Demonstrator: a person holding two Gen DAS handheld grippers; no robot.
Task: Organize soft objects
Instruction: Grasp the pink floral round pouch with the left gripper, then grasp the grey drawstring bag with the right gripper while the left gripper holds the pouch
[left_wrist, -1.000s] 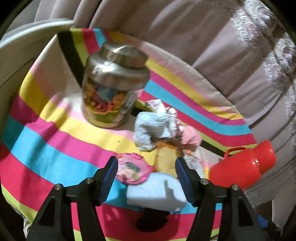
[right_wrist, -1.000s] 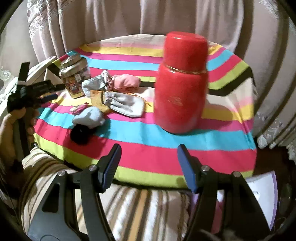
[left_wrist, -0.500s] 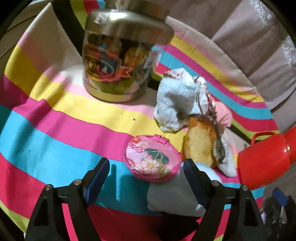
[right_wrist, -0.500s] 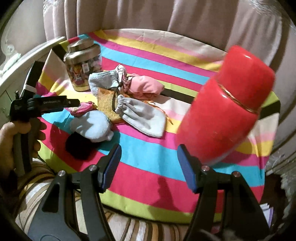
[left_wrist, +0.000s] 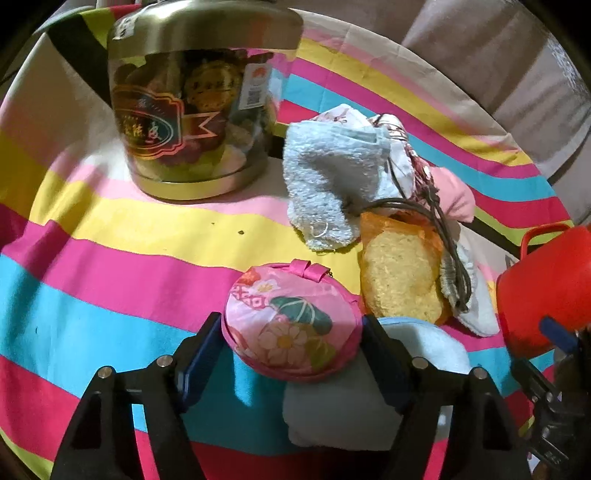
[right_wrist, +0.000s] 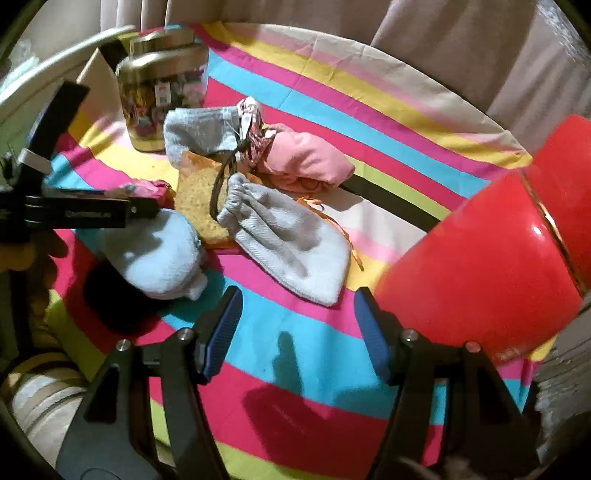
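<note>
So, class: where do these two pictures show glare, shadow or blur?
Left wrist view: glare on the jar lid; striped cloth edges bent by the fisheye. Right wrist view: red flask smeared with a highlight, gripper shadow across the cloth in front.

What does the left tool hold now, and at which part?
Nothing is held yet. The left tool is open, its fingers on either side of the round pink floral fabric pouch. The right tool is open and empty.

Round pink floral pouch (left_wrist: 291, 334) lies flat, overlapping a pale blue pouch (left_wrist: 424, 347) beside it
</note>
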